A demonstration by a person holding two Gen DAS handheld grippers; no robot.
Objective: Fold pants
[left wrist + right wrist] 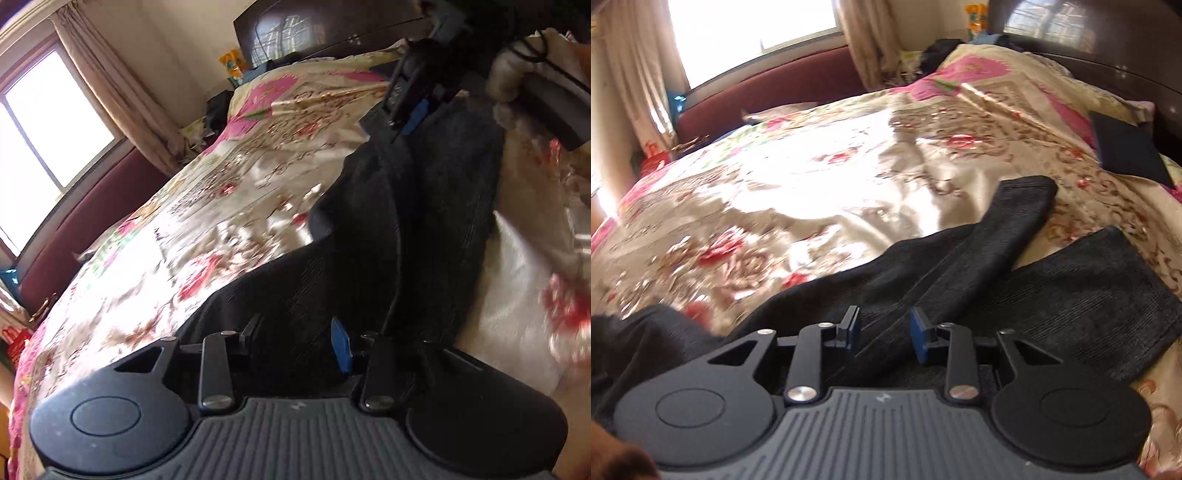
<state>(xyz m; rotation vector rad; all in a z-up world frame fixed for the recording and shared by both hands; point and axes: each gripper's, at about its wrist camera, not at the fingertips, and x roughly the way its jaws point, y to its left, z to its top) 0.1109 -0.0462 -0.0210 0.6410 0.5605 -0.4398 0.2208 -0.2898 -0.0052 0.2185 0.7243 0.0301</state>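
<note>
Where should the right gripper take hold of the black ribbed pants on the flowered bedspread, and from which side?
Probably at the hem of the nearer leg of the black ribbed pants, coming from the right over the flowered bedspread. That hem lies flat with a straight, free edge, apart from the other leg. The right gripper is open above the fabric.

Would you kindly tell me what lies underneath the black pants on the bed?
The black ribbed pants lie spread on a shiny floral satin bedspread, which shows all around them. Whatever sits directly beneath the fabric is covered and cannot be seen.
</note>
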